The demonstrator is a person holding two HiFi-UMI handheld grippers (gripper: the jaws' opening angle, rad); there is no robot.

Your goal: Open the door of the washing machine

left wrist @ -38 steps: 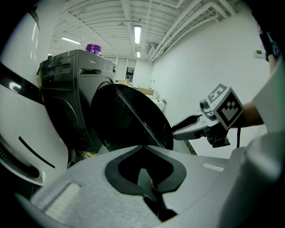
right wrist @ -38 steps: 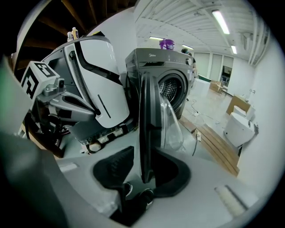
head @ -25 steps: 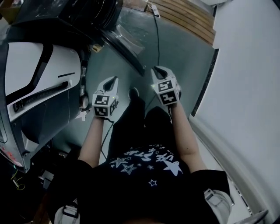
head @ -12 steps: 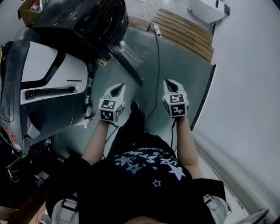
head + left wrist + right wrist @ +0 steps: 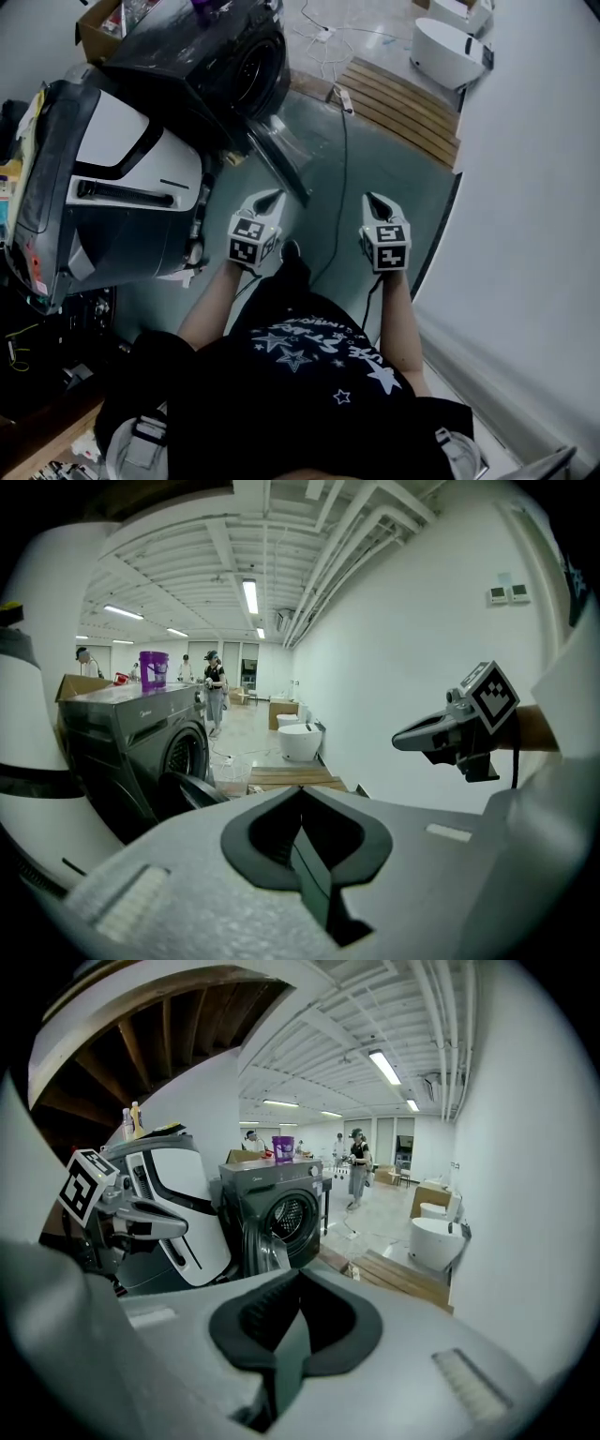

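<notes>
Door (image 5: 281,164): swung open off the washing machine (image 5: 220,56), at the floor's far left edge.
Change: left gripper (image 5: 272,198) and right gripper (image 5: 373,199) lifted, drawn back from it.
Jaws: both closed, nothing between.
Meaning: task likely complete.
Floor (image 5: 394,173): grey-green; cable (image 5: 342,141) and wooden pallet (image 5: 403,103) along the white wall (image 5: 525,187).

Black shirt (image 5: 281,398), white star print

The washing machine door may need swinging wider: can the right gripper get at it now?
Probably yes. The door stands open ahead of the right gripper, with only floor and a cable between them. The gripper is shut and not near it yet.
</notes>
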